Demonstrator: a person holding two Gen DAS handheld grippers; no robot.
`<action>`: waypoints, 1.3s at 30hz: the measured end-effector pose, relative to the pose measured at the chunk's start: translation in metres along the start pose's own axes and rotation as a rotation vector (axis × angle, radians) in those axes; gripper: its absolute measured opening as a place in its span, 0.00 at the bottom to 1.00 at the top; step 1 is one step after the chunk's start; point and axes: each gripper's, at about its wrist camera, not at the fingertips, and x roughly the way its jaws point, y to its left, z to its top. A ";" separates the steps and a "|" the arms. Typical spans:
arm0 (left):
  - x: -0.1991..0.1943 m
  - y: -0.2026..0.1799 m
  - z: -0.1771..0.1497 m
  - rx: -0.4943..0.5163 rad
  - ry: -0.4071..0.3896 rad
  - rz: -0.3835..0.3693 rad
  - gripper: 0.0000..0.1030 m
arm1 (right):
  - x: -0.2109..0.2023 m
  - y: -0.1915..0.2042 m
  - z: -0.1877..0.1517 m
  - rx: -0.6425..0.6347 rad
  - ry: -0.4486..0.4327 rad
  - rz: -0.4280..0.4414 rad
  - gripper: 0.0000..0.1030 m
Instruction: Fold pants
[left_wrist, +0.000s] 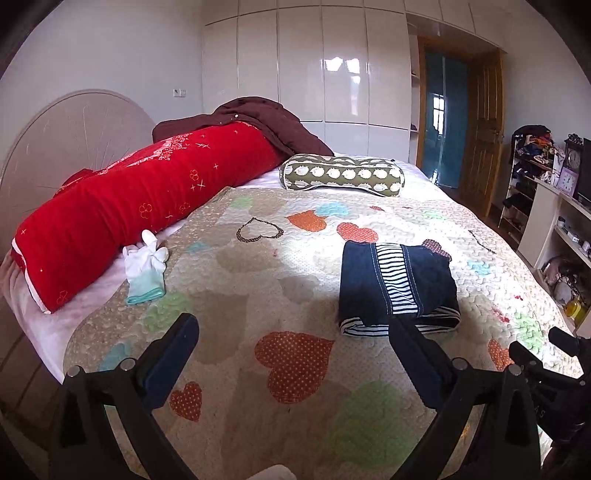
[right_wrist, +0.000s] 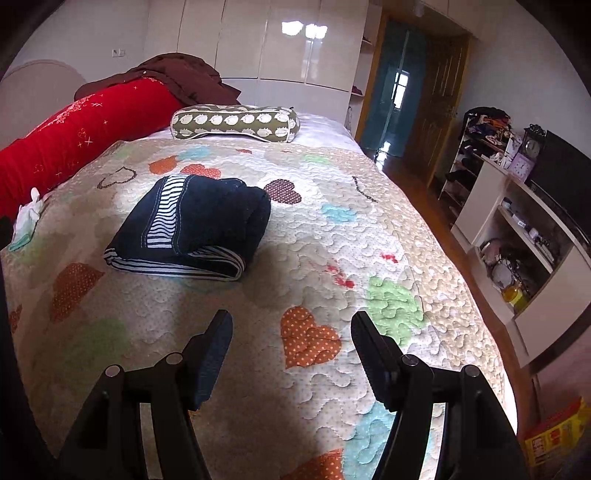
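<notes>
Both my tools, left tool (left_wrist: 291, 354) and right tool (right_wrist: 291, 350), hang released over the bed quilt (right_wrist: 332, 236), pants (right_wrist: 192, 225) folded just beyond them mid-bed; a stray nudge could unroll the loose striped waistband.

The left hand-held gripper (left_wrist: 291, 332) points downward, its jaws spread wide and empty. The right hand-held gripper (right_wrist: 291, 328) tilts down too, jaws apart, holding nothing.
</notes>
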 end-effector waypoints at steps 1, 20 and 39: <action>0.000 -0.002 -0.001 0.008 0.002 0.001 0.99 | -0.001 -0.002 0.000 0.000 -0.009 -0.013 0.69; 0.010 -0.016 -0.009 0.057 0.065 0.006 0.99 | -0.011 -0.008 -0.004 -0.019 -0.059 -0.076 0.72; 0.018 -0.019 -0.015 0.069 0.088 0.004 0.99 | -0.002 0.003 -0.005 -0.053 -0.033 -0.049 0.73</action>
